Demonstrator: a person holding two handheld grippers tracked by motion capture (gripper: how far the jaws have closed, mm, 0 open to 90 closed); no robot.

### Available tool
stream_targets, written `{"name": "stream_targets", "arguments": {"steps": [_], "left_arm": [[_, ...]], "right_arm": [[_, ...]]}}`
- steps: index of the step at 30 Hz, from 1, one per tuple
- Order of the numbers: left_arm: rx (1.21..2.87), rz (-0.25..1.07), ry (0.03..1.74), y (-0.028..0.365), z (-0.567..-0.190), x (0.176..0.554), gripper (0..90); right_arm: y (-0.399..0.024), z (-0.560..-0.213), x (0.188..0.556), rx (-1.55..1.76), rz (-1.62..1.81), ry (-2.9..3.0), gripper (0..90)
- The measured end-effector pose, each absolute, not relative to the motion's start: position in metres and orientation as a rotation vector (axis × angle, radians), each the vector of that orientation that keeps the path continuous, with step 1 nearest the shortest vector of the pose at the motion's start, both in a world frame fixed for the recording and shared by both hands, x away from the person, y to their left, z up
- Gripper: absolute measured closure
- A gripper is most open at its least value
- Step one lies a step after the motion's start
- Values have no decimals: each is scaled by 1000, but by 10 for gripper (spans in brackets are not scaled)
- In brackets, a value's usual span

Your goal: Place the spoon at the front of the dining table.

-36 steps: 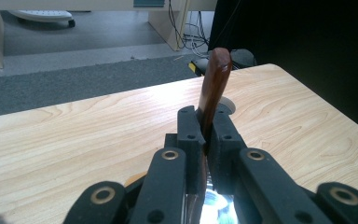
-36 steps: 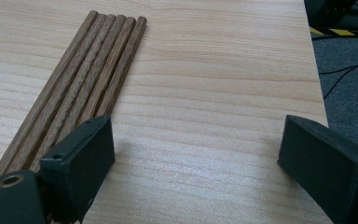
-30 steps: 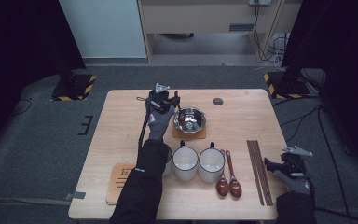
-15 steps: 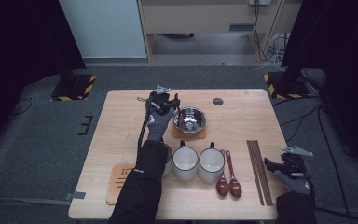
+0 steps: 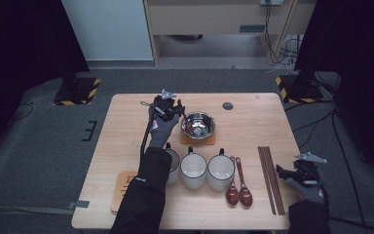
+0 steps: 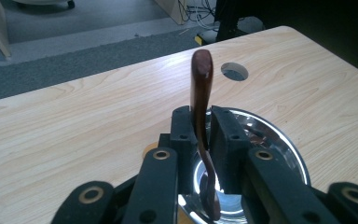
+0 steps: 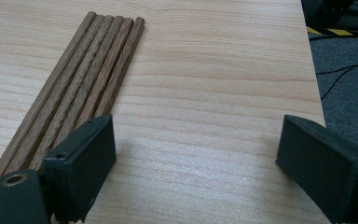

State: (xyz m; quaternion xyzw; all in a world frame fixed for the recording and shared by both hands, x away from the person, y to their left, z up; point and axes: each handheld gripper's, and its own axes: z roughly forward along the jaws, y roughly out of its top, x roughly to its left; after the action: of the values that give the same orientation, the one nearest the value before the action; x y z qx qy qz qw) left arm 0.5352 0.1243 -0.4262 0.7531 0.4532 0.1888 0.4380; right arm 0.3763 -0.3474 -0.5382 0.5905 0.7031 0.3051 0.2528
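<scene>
A dark wooden spoon (image 6: 201, 74) stands nearly upright between the jaws of my left gripper (image 6: 204, 114), its lower end down in a steel bowl (image 6: 279, 140). The jaws have just been opening, and a thin gap shows beside the handle, so the pads no longer press on it. In the high view the left gripper (image 5: 177, 111) hangs at the left rim of the steel bowl (image 5: 198, 115), which sits on a wooden coaster (image 5: 197, 140). My right gripper (image 5: 283, 171) rests open at the table's right front, just right of a row of chopsticks (image 7: 98, 70), with nothing between its jaws.
Three white mugs (image 5: 194, 168) stand in a row before the bowl, the left one partly behind the sleeve. Two more wooden spoons (image 5: 238, 194) lie right of them, then the chopsticks (image 5: 271, 180). A wooden board (image 5: 121, 187) lies front left. A cable hole (image 5: 228, 105) is behind the bowl.
</scene>
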Motion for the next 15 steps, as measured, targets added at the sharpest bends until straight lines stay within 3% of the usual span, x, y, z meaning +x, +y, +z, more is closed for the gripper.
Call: {"name": "stream_targets", "arguments": {"steps": [15], "left_arm": [[1939, 492, 1125, 138, -433, 531, 673]], "right_arm": [[-348, -538, 376, 1604, 830, 1911, 117]]}}
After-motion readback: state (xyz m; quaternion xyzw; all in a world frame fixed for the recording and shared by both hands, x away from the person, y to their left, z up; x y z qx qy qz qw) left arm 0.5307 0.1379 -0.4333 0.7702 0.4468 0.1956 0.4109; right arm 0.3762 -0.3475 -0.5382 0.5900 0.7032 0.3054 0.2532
